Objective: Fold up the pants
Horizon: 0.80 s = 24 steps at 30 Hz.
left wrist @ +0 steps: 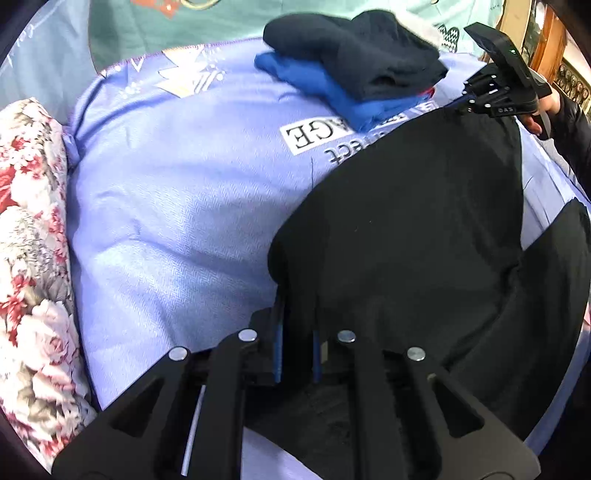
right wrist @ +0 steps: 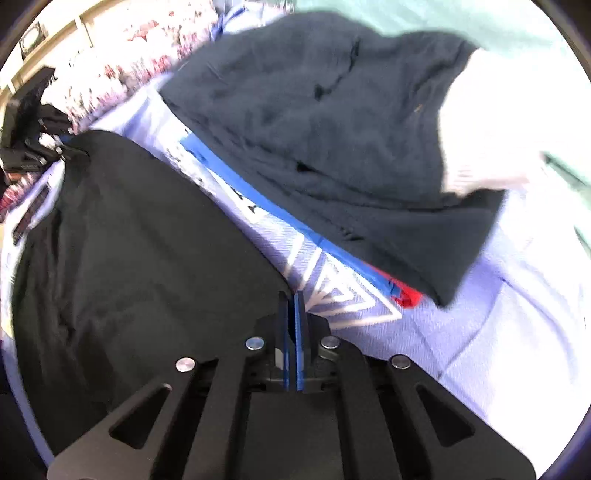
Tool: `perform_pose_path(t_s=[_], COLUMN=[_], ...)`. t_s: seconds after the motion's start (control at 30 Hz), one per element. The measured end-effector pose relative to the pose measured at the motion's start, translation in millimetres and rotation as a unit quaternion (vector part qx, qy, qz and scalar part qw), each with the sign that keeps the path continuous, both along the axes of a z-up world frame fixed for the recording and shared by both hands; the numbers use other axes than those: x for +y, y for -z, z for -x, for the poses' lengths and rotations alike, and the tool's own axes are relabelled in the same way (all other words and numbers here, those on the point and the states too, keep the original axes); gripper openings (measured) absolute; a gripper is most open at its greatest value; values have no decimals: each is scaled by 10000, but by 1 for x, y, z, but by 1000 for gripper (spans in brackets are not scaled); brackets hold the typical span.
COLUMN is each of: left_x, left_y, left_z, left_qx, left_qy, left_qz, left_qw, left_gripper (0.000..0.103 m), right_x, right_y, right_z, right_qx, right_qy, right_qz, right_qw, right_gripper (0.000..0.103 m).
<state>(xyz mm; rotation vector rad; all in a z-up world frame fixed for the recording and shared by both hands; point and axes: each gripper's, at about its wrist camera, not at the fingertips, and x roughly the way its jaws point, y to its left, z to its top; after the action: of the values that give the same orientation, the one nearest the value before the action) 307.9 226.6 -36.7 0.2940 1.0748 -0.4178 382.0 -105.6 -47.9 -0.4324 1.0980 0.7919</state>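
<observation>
Black pants (left wrist: 417,206) lie spread on a lilac bed cover (left wrist: 177,206). My left gripper (left wrist: 295,314) is shut on the near corner of the pants; the cloth drapes over its blue pads. My right gripper (left wrist: 476,99) holds the far corner of the same pants. In the right wrist view the right gripper (right wrist: 294,295) is shut, its blue pads pressed together on the edge of the black pants (right wrist: 129,240). The left gripper (right wrist: 55,147) shows at the far left of that view, on the other corner.
A stack of folded clothes, navy (left wrist: 354,51) on blue (left wrist: 332,92), sits at the back of the cover; it also shows in the right wrist view (right wrist: 332,129). A floral quilt (left wrist: 29,240) lies along the left. A teal sheet (left wrist: 221,22) lies behind.
</observation>
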Motion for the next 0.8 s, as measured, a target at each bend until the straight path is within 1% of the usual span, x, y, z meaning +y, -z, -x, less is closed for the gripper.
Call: perform_pose_path(t_s=[0.07, 0.13, 0.2, 0.23, 0.27, 0.3, 0.4, 0.43, 0.5, 0.57, 0.63, 0.7, 0.77, 0.8], left_x=[-1, -3, -7, -10, -13, -15, -16, -14, -11, -7, -4, -1, 1, 4], left_y=[-11, -25, -46, -55, -58, -64, -69, -67, -57, -43, -24, -7, 11, 17], left_z=[15, 31, 62, 76, 87, 106, 146, 156, 175, 181, 190, 196, 201, 203], left_qx=[-141, -244, -520, -639, -710, -803, -958, -934, -903, -802, -655, -438, -245, -199], left_qy=[57, 139, 362, 444, 492, 565, 637, 608, 440, 320, 144, -46, -212, -315], left_qz=[60, 209, 391, 413, 411, 376, 256, 219, 16, -82, -287, -457, -505, -540], left_qw=[9999, 9994, 9972, 9961, 9954, 9945, 9930, 9935, 9949, 9962, 9973, 9980, 9982, 9978], left_gripper=[10, 9, 9, 9, 9, 9, 9, 9, 10, 10, 15, 16, 20, 32], right_x=[-12, -16, -27, -32, -41, -48, -60, -65, -55, -49, -38, -25, -23, -25], right_y=[-19, -37, -57, -62, -69, -73, -72, -69, -58, -44, -29, -13, -6, -4], right_z=[20, 38, 77, 92, 119, 141, 199, 224, 256, 280, 300, 316, 326, 329], right_qx=[-74, -133, -234, -227, -221, -187, 17, 146, 277, 570, 679, 849, 896, 938], right_qy=[26, -3, -29, -51, -61, -67, -103, -108, -128, -83, -124, -140, -113, -86], right_qz=[-171, -286, -495, -610, -760, -876, -1205, -1367, -1507, -1678, -1614, -1583, -1591, -1598], right_qw=[9998, 9995, 9985, 9979, 9968, 9960, 9927, 9904, 9881, 9841, 9845, 9836, 9831, 9826], right_gripper=[3, 3, 3, 3, 3, 3, 3, 3, 3, 3, 3, 3, 3, 3])
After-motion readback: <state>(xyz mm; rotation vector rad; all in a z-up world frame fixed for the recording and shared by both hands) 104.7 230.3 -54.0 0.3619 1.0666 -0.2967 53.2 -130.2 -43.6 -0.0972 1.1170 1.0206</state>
